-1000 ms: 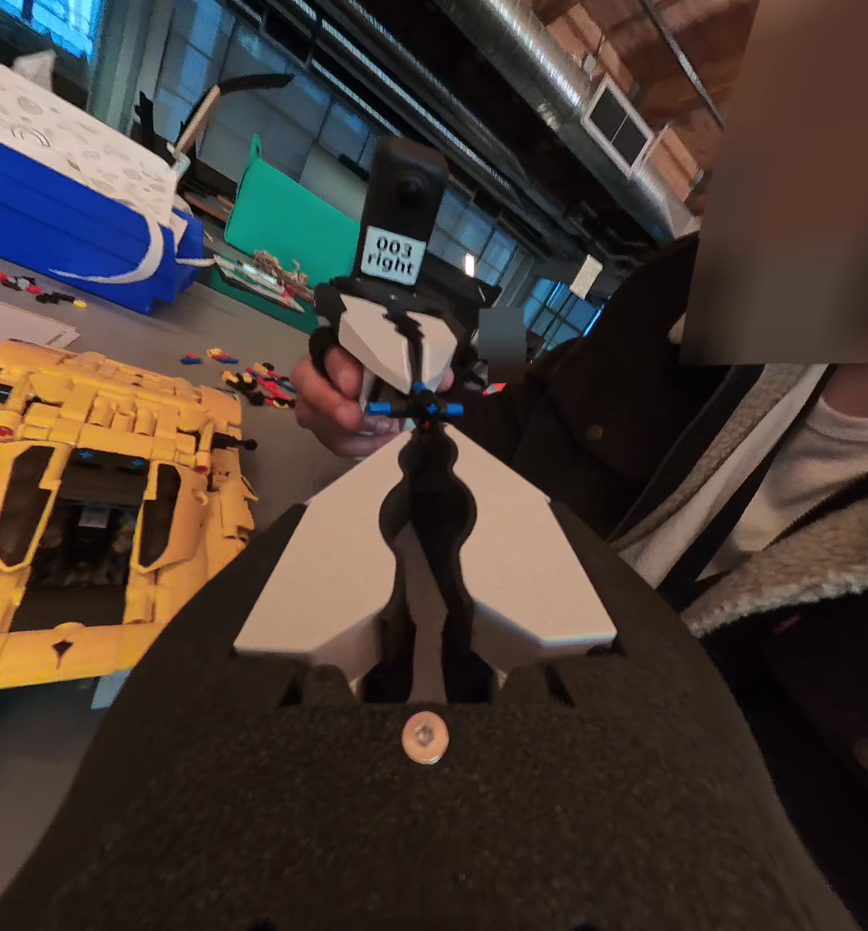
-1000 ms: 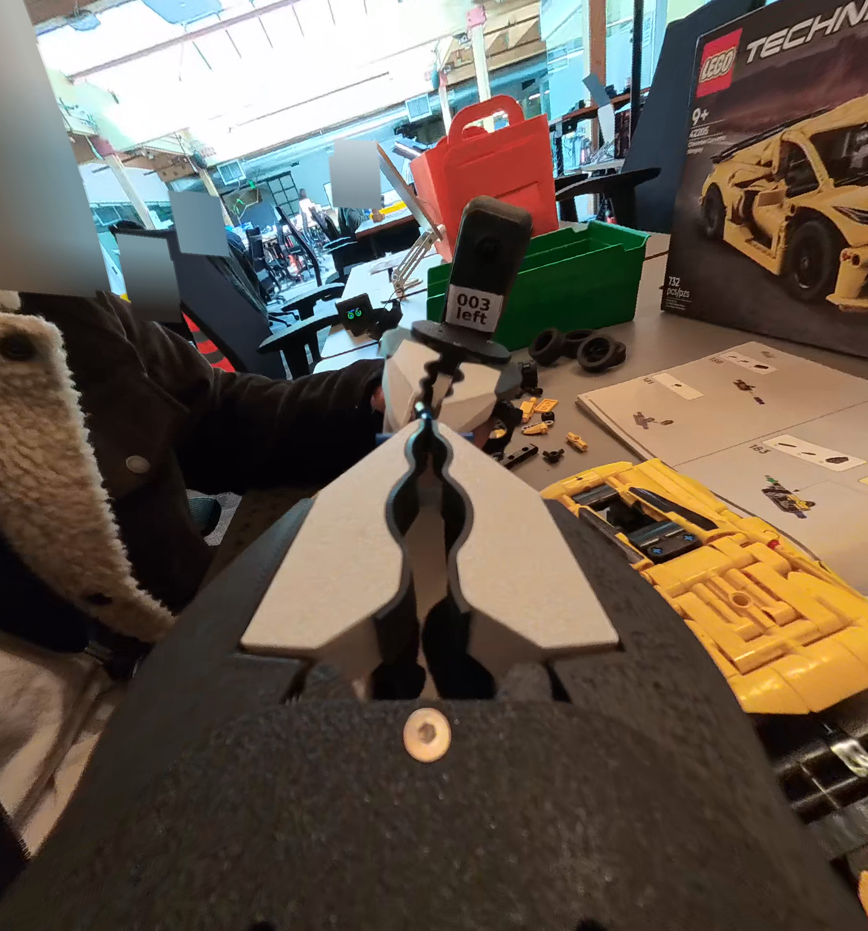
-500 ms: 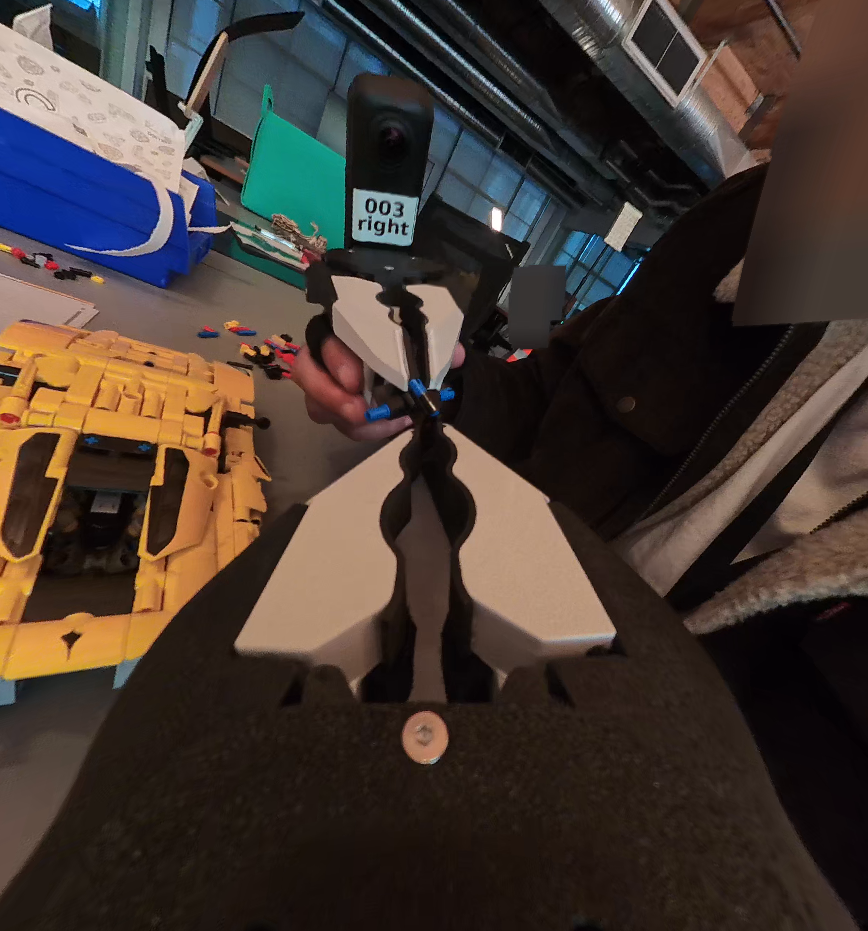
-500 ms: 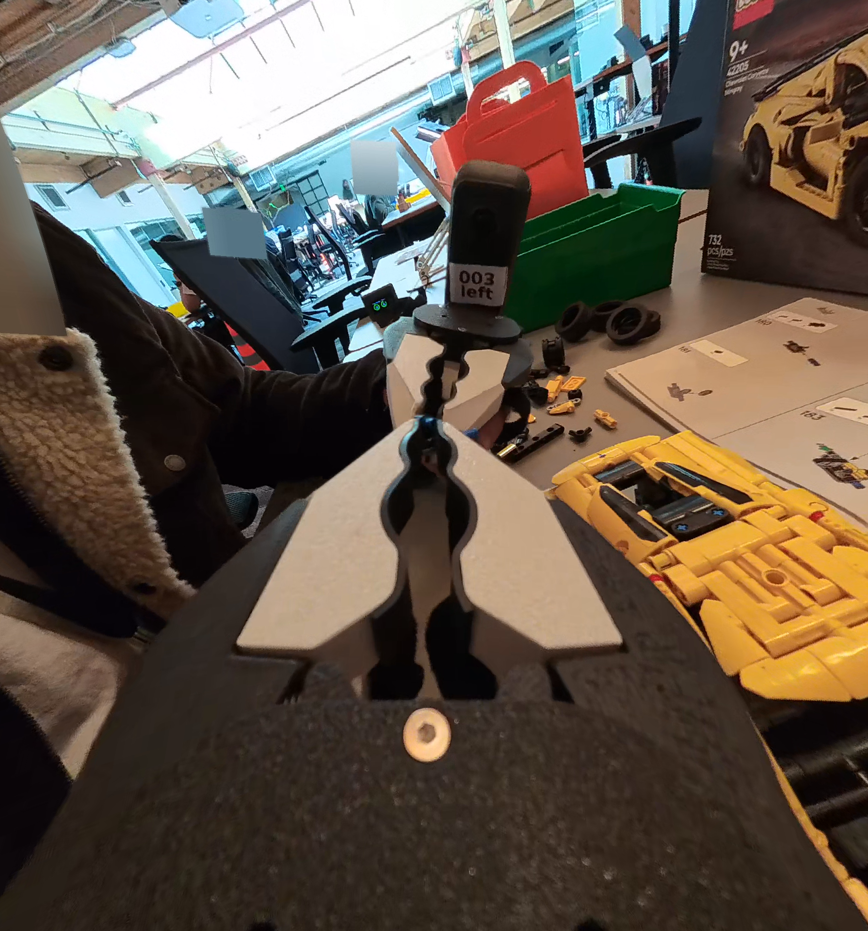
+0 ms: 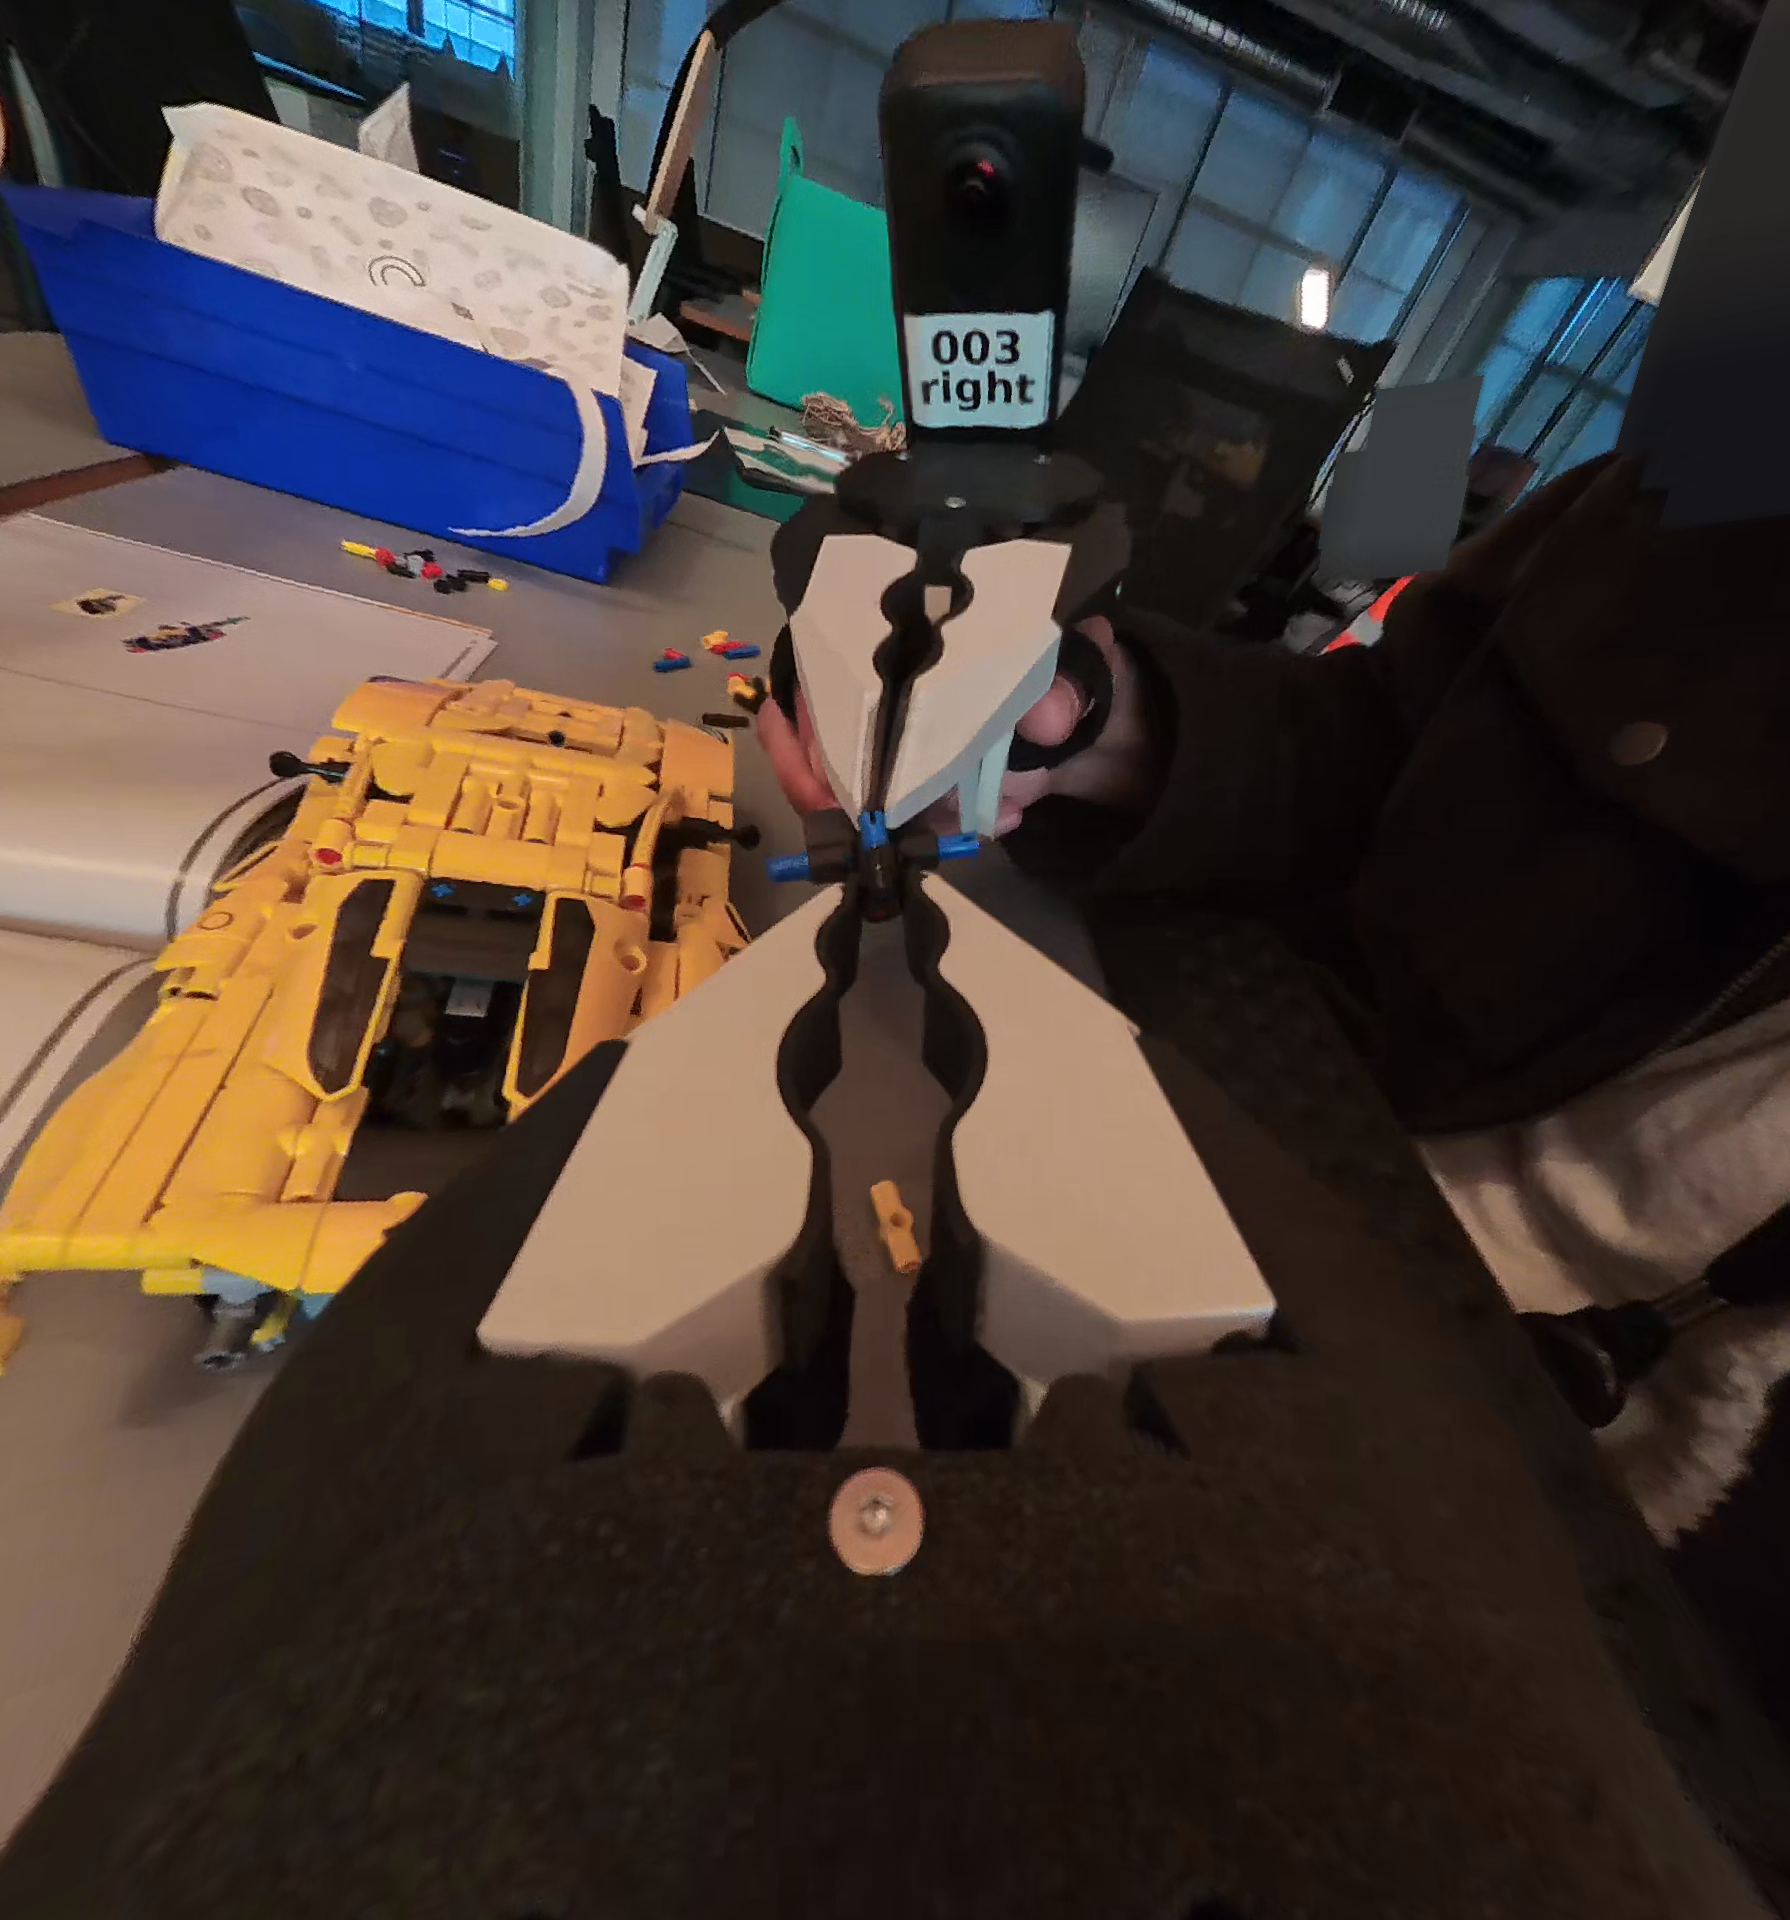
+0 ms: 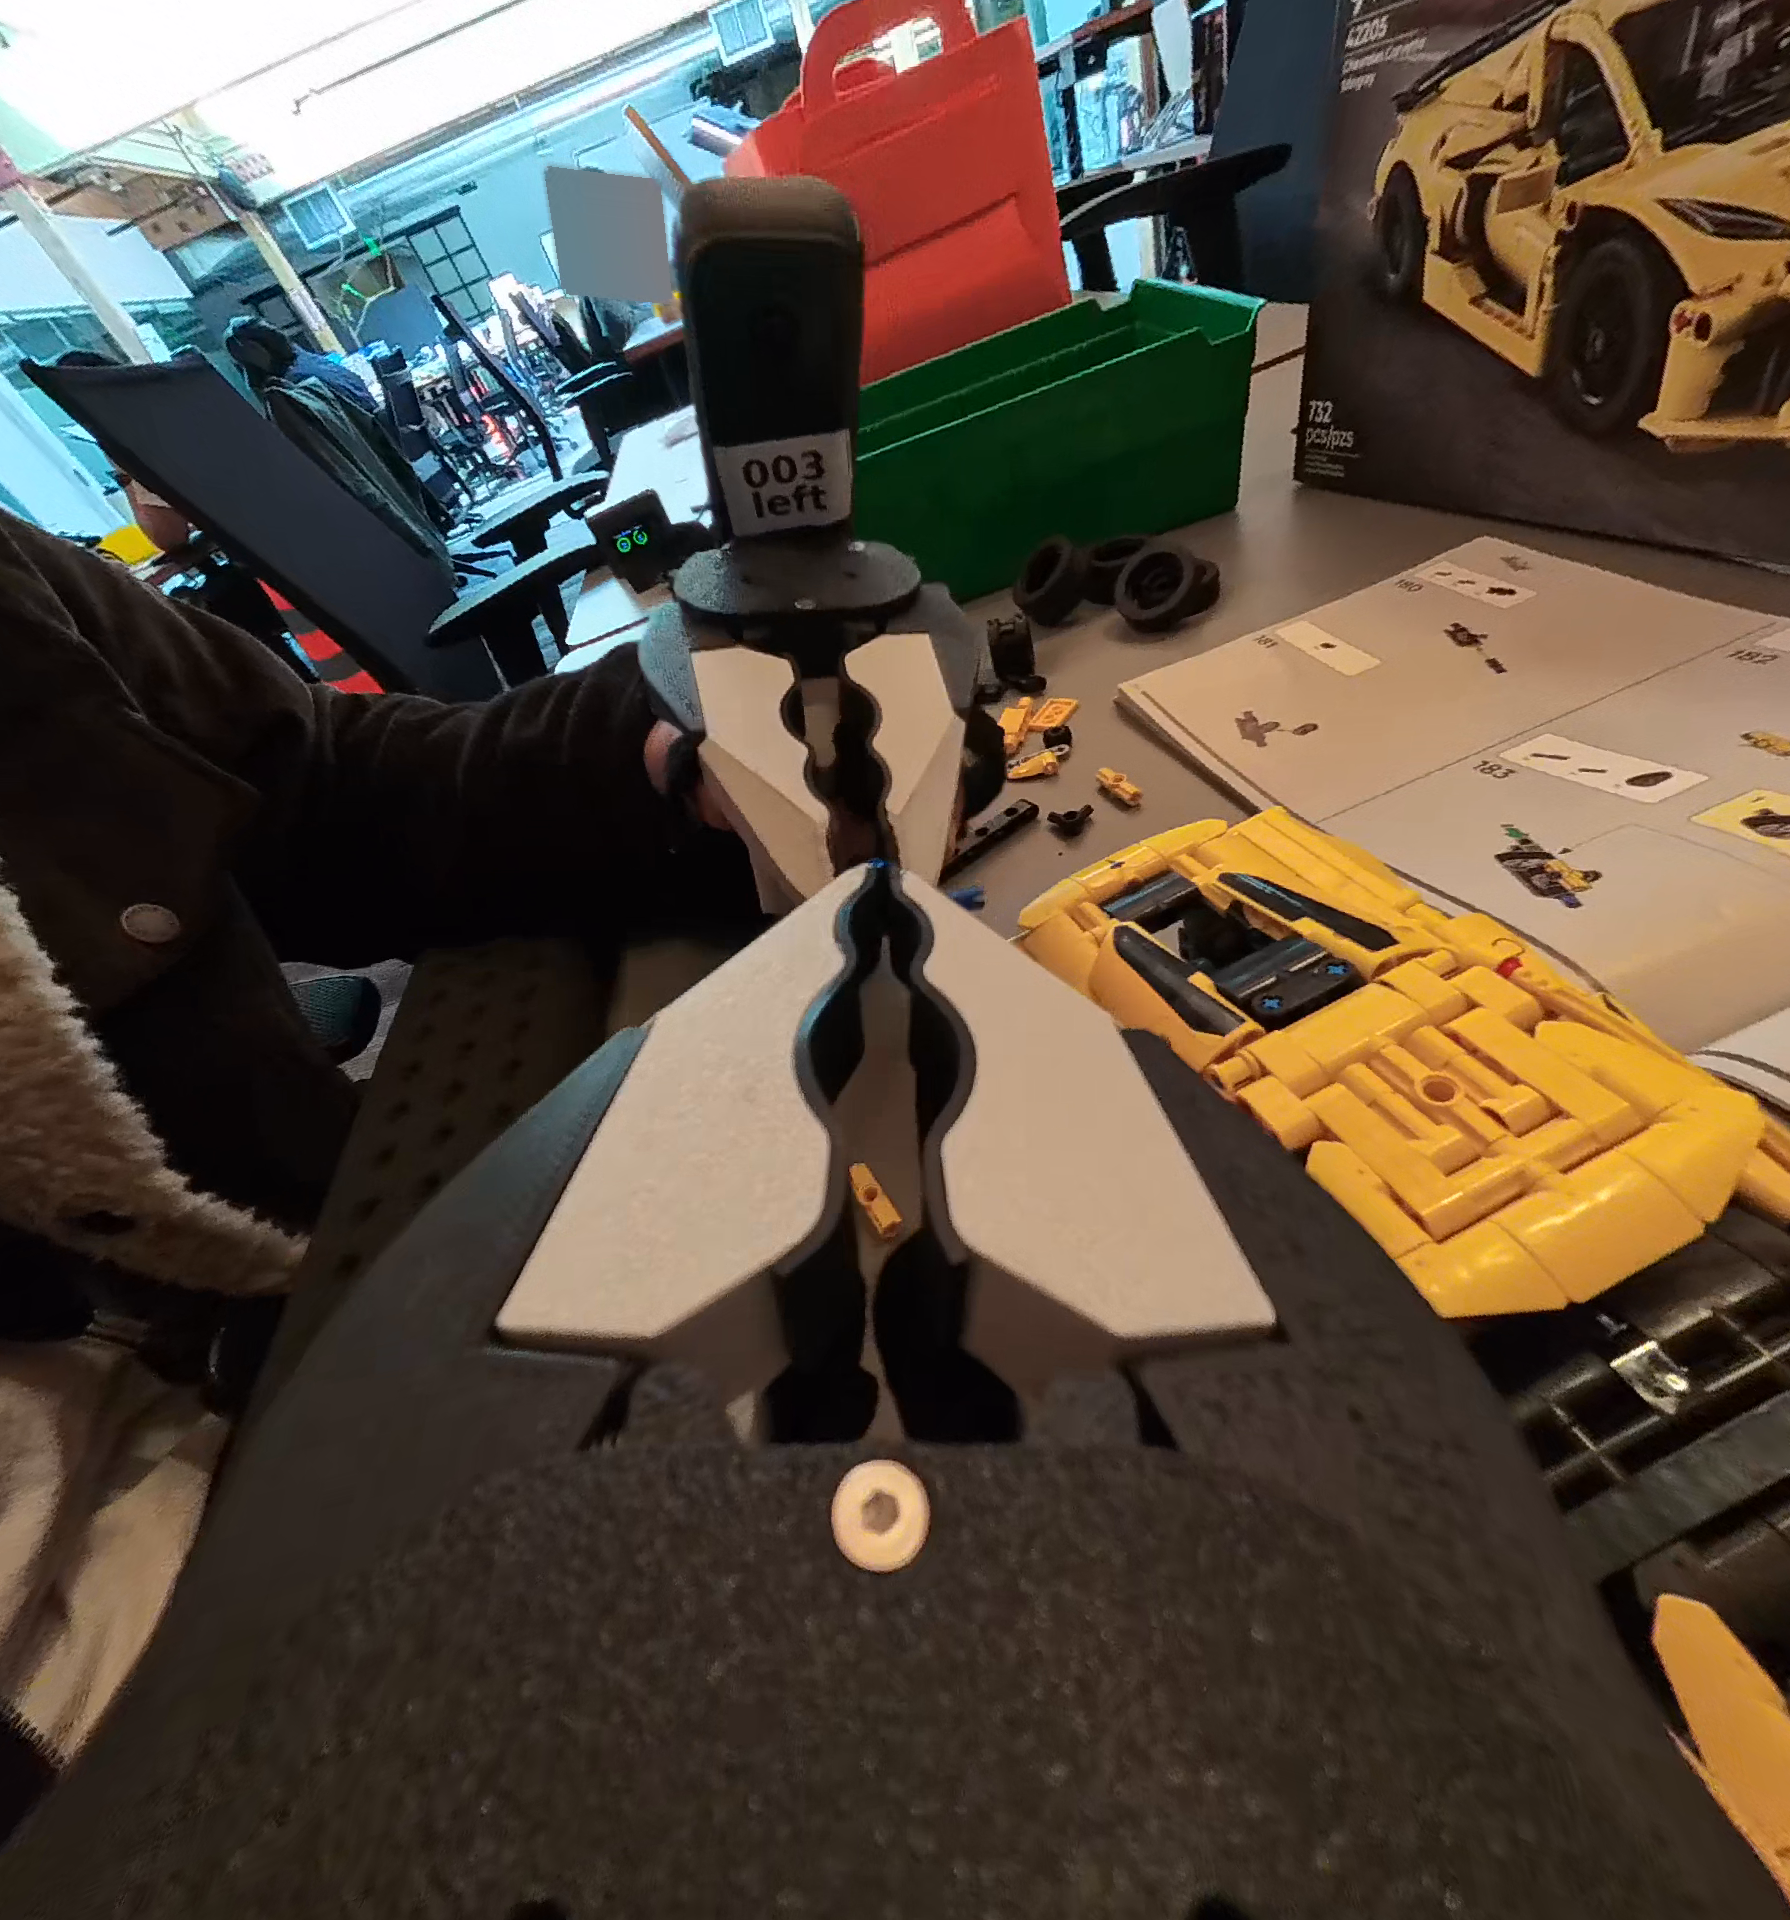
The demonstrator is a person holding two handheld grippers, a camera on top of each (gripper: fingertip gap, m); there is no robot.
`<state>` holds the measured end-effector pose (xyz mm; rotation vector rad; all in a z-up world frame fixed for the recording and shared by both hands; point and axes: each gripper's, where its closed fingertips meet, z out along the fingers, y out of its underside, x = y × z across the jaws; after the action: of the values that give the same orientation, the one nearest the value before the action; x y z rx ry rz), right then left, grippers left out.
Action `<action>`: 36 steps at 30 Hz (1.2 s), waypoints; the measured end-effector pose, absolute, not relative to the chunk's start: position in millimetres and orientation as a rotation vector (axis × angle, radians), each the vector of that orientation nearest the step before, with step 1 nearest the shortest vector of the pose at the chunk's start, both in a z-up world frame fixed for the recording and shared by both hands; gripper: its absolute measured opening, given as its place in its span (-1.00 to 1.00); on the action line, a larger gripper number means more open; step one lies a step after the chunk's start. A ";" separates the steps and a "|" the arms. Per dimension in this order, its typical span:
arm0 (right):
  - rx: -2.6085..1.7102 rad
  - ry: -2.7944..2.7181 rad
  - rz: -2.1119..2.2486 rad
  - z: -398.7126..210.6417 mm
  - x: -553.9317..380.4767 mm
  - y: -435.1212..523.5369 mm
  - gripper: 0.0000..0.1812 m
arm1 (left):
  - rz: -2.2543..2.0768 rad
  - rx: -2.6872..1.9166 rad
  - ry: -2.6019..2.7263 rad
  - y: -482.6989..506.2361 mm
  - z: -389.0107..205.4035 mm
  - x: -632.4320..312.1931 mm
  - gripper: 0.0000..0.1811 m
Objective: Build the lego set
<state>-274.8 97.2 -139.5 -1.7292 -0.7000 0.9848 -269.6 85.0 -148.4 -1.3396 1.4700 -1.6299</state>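
Note:
My two grippers meet tip to tip above the table edge. Between them is a small black connector with blue pins (image 5: pixel 868 850). My left gripper (image 5: pixel 875 899) is shut on its near end. My right gripper (image 6: pixel 880 878) is shut on its other end, where only a blue speck (image 6: pixel 875 862) shows. Each gripper shows in the other's view: the right one (image 5: pixel 883 821) in the left wrist view, the left one (image 6: pixel 860 842) in the right wrist view. The yellow Lego car (image 5: pixel 403 935) (image 6: pixel 1390 1091) lies on the table beside them. A small yellow piece (image 5: pixel 893 1226) (image 6: pixel 875 1200) lies below, seen through the finger gap.
An open instruction booklet (image 5: pixel 143 644) (image 6: pixel 1493 727) lies under and beyond the car. A blue bin (image 5: pixel 330 416), a green bin (image 6: pixel 1057 436), black tyres (image 6: pixel 1130 582), the set's box (image 6: pixel 1597 260) and loose small pieces (image 6: pixel 1047 738) (image 5: pixel 423 561) surround it. A person's jacket sleeve (image 5: pixel 1390 779) is close. It is some 10 centimetres from my left tips to the small yellow piece (image 6: pixel 875 1200).
Both grippers have tilted down toward the table while staying tip to tip on the connector. The car and the small yellow piece have come more into view.

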 end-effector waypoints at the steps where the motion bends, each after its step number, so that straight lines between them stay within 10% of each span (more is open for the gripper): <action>1: -1.721 -0.703 0.994 -137.6 -274.5 96.5 -1.00 | -1.603 -1.322 1.478 84.8 -147.7 -269.9 -0.92; 25: -1.632 -0.830 0.817 -132.7 -275.1 91.5 -0.70 | -1.612 -1.386 1.424 99.7 -145.2 -274.4 -0.92; 36: -1.966 -1.415 0.438 -245.8 -294.7 59.4 -0.76 | -1.503 -1.428 1.812 83.2 -178.0 -302.1 -0.92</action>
<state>-294.7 59.4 -245.8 -1.9656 -1.4153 0.4385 -302.1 83.2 -178.0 -1.4282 1.8120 -1.5027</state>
